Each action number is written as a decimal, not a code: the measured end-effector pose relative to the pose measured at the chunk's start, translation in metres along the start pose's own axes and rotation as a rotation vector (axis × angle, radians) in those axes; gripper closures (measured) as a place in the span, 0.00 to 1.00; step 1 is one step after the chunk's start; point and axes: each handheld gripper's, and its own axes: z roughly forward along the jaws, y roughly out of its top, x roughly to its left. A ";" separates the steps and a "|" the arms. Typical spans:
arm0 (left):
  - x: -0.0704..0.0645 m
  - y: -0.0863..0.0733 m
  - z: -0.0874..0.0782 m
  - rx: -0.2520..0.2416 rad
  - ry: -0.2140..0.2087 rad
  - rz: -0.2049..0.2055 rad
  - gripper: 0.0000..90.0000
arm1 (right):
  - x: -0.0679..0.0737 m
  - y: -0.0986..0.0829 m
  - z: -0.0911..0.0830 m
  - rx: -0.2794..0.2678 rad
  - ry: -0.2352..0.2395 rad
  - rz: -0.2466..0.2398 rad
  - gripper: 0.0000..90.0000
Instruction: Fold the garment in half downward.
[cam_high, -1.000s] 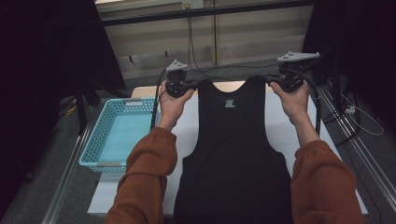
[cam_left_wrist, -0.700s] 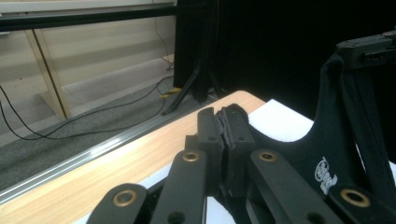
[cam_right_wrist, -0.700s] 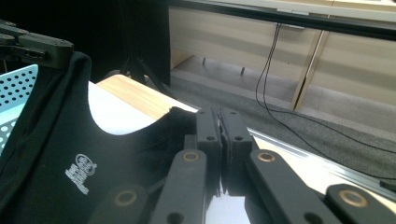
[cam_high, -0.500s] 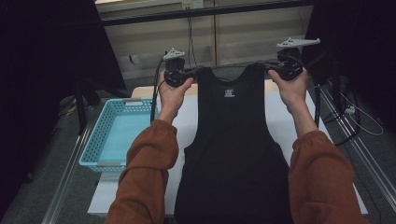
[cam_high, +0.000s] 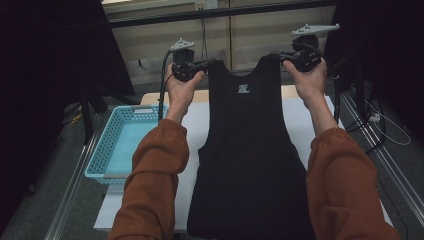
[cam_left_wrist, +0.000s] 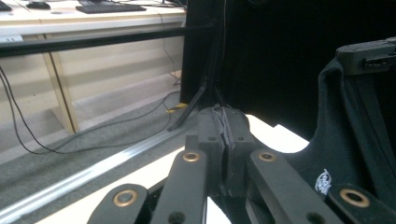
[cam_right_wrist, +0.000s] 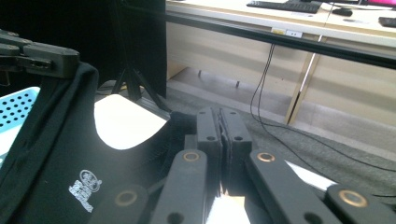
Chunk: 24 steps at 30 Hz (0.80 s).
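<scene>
Black fabric is hanging between two hand-held grippers as a person in rust-orange sleeves (cam_high: 157, 165) is lifting a sleeveless top (cam_high: 248, 150) above a white-covered table (cam_high: 192, 125). The left gripper (cam_high: 209, 62) is pinching the top's left shoulder strap and the right gripper (cam_high: 276, 55) is pinching the right strap, each held up over the table's far edge, with the neckline dipping between them and a small white logo (cam_high: 243, 89) showing just beneath it. In the left gripper view the two black jaws are pressing together on a thin fold of dark cloth (cam_left_wrist: 226, 128), and the right gripper view is showing the same, its jaws closed tight on the strap (cam_right_wrist: 221, 126). The upper part of the top is hanging in the air, while its lower part is draping down over the middle of the table and reaching the near edge, between the person's forearms. A light blue perforated basket (cam_high: 102, 155) is sitting at the table's left edge, just beside the white surface and apart from the top. Beyond the far edge, a dark horizontal bar (cam_high: 220, 12) is crossing in front of pale wooden desks, and cables are trailing on the grey floor (cam_left_wrist: 93, 140).
</scene>
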 end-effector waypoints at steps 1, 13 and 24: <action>0.000 0.004 -0.001 -0.006 0.004 0.006 0.98 | 0.000 0.003 0.000 -0.004 -0.002 -0.005 0.99; 0.006 0.013 0.006 -0.016 -0.008 -0.013 0.98 | 0.003 0.022 0.009 0.001 -0.022 -0.029 0.99; 0.005 0.042 0.004 -0.040 0.017 0.004 0.98 | 0.003 0.054 0.006 -0.033 -0.047 -0.052 0.99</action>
